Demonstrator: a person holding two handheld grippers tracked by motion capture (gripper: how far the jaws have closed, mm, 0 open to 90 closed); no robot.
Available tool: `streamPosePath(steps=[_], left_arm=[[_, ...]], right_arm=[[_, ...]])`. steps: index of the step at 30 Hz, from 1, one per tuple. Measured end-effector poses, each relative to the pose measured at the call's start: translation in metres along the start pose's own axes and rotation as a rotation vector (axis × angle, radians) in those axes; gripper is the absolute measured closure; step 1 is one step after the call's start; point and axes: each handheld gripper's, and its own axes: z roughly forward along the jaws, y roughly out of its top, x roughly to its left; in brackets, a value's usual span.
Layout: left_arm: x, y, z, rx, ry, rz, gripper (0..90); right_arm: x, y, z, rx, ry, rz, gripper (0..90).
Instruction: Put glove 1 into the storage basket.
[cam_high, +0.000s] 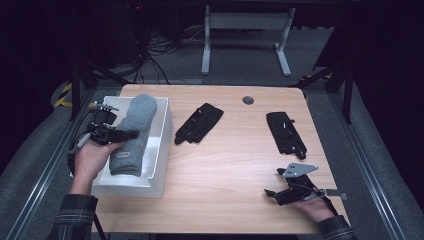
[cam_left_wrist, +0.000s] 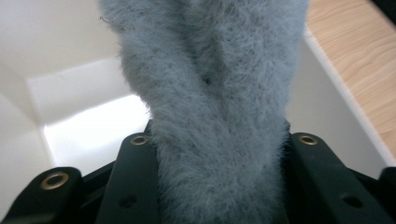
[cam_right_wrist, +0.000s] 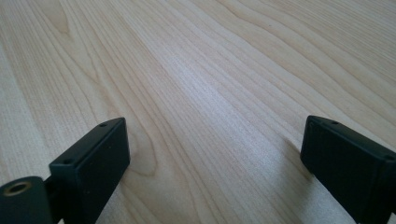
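A fuzzy grey rolled towel (cam_high: 134, 125) lies lengthwise over the white bin (cam_high: 162, 145) at the table's left. My left gripper (cam_high: 127, 136) is shut across its middle, coming in from the bin's left side. In the left gripper view the towel (cam_left_wrist: 215, 93) is squeezed between both black jaws of the left gripper (cam_left_wrist: 215, 154), with the bin's white wall (cam_left_wrist: 70, 88) and floor behind it. Whether the towel touches the bin floor I cannot tell. My right gripper (cam_high: 274, 183) rests low at the table's front right. Its jaws stand wide apart over bare wood, right gripper (cam_right_wrist: 212, 149) holding nothing.
Two flat black pieces lie on the wooden table (cam_high: 230, 165): one (cam_high: 199, 123) just right of the bin, another (cam_high: 286, 134) towards the right edge. A grey grommet (cam_high: 248, 100) sits near the far edge. White desk legs (cam_high: 206, 45) stand behind the table.
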Motion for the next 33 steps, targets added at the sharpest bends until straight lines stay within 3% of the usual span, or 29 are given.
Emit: streamPosePath(steps=[8,13,19,23,25,27,29,33], left_arm=[[0.020,-0.013,0.037,0.077,0.015,-0.035,61.2],[0.029,-0.020,0.054,0.114,-0.002,-0.057,60.7],[0.037,-0.025,0.071,0.175,0.028,-0.054,58.2],[0.043,-0.031,0.078,0.172,0.037,-0.082,50.5],[0.042,-0.030,0.079,0.170,0.038,-0.075,45.6],[0.038,-0.029,0.078,0.168,0.060,-0.069,34.7],[0.033,-0.026,0.074,0.153,0.108,-0.069,31.8],[0.026,-0.018,0.062,0.111,0.161,-0.071,20.5]], right_arm=[[0.000,0.000,0.000,0.000,0.000,0.000,8.2],[0.000,0.000,0.000,-0.001,0.000,0.000,8.2],[0.000,0.000,0.000,0.000,-0.002,0.002,8.0],[0.000,0.000,0.000,0.000,-0.001,0.002,8.0],[0.000,0.000,0.000,0.000,-0.002,0.002,8.0],[0.000,0.000,0.000,0.000,-0.001,0.002,8.0],[0.000,0.000,0.000,0.000,-0.001,0.002,8.0],[0.000,0.000,0.000,0.000,-0.002,0.002,8.0]])
